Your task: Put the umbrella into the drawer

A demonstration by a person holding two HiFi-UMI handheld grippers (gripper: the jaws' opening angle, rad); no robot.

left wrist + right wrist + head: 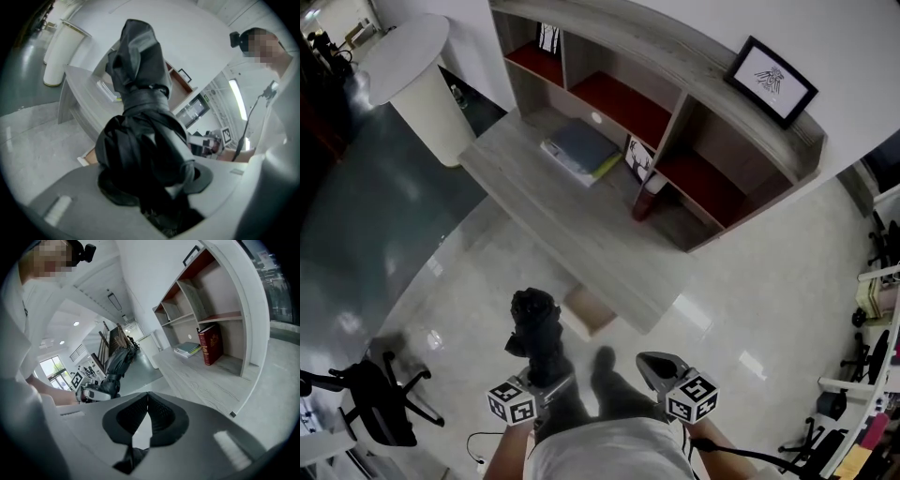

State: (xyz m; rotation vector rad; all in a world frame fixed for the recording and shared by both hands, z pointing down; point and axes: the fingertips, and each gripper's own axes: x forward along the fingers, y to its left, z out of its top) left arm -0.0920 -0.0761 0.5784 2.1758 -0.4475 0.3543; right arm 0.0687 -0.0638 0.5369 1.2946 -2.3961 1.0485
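A folded black umbrella stands up out of my left gripper, which is shut on its lower end. In the left gripper view the umbrella fills the middle and hides the jaws of that gripper. My right gripper is beside it to the right, shut with nothing between its pads. The right gripper view shows its own jaws tip to tip, with the umbrella off to the left. A tan drawer juts out, open, below the desk's near edge.
A grey wooden desk carries a stack of books and a red book under shelf compartments. A framed picture sits on top. A white round stand is far left, and a black office chair near left.
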